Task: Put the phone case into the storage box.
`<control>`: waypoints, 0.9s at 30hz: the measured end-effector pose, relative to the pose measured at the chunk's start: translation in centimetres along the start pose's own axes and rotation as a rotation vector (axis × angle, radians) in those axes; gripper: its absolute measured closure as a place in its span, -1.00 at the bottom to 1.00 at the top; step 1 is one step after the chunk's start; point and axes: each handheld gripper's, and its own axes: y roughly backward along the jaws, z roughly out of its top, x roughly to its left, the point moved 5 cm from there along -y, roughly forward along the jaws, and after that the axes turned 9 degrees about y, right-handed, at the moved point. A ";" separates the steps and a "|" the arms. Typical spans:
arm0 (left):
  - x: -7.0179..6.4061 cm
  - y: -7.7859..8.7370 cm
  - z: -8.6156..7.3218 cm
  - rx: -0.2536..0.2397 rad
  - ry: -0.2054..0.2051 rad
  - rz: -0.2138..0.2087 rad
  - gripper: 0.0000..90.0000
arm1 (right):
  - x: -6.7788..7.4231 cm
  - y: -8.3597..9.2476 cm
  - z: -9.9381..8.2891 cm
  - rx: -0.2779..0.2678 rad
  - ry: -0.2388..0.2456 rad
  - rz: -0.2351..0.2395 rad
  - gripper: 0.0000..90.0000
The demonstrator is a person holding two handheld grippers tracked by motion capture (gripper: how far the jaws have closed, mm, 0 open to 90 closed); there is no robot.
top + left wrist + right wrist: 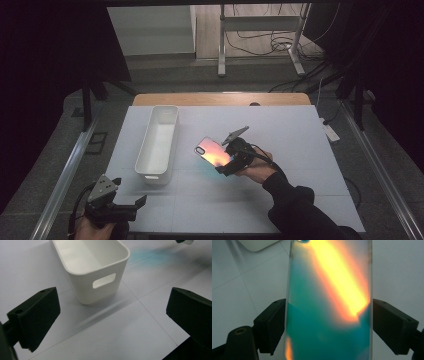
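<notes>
My right gripper (229, 162) pinches the phone case (213, 152) by its long edges, lifted over mid-table, at 3 o'clock from the white bin (159, 141). Its glossy iridescent shell looks slick, so it could slide out or clip the bin's rounded rim. My left gripper (134, 204) waits, its 2 jaws apart, holding nothing.

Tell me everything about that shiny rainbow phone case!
The phone case is a thin, glossy rectangle with rounded corners and a clear rim. Its mirror-like back shimmers teal, orange and yellow. A small camera cut-out sits near its far corner. It is held off the white table, tilted, to the right of the white bin. The right gripper clamps its long edges near one end, one black jaw on each side. Nothing else touches it.
</notes>
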 end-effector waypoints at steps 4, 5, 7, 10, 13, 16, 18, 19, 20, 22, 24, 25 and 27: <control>-0.1 -0.1 0.0 0.006 -0.007 0.011 -1.00 | 0.2 0.7 -0.2 -0.014 0.000 0.003 -0.63; -0.1 -0.1 0.0 0.007 -0.009 0.013 -1.00 | 0.3 0.9 -0.3 -0.021 -0.005 0.002 -0.63; -0.1 -0.1 0.0 0.007 -0.001 0.014 -1.00 | 0.4 1.3 -0.6 -0.024 -0.011 0.004 -0.63; 0.0 0.0 0.1 0.006 0.027 -0.003 -1.00 | 0.5 1.7 -0.9 -0.032 -0.002 -0.001 -0.63; 0.1 0.0 0.3 -0.007 0.048 -0.031 -1.00 | 0.7 2.3 -1.1 -0.043 -0.003 -0.002 -0.63; -0.1 0.0 0.4 -0.014 0.051 -0.044 -1.00 | 0.9 2.7 -1.2 -0.055 -0.005 0.001 -0.63; -0.3 0.0 0.7 -0.023 0.044 -0.054 -1.00 | 1.0 3.0 -1.3 -0.063 -0.004 0.003 -0.63; -0.4 0.0 0.8 -0.024 0.042 -0.062 -1.00 | 1.1 3.2 -1.3 -0.068 -0.004 0.005 -0.63; -0.6 -0.1 0.9 -0.031 0.038 -0.073 -1.00 | 1.2 3.3 -1.4 -0.070 -0.012 0.012 -0.63; -0.8 -0.2 1.1 -0.041 0.028 -0.094 -1.00 | 1.3 3.6 -1.5 -0.077 -0.006 0.014 -0.63; -1.1 -0.2 1.3 -0.046 0.021 -0.107 -1.00 | 1.5 3.9 -1.6 -0.082 -0.010 0.014 -0.63; -1.3 -0.3 1.4 -0.047 0.015 -0.114 -1.00 | 1.5 4.0 -1.7 -0.086 -0.010 0.012 -0.63; -1.5 -0.4 1.8 -0.051 0.007 -0.126 -1.00 | 1.6 4.4 -1.8 -0.098 -0.004 0.011 -0.63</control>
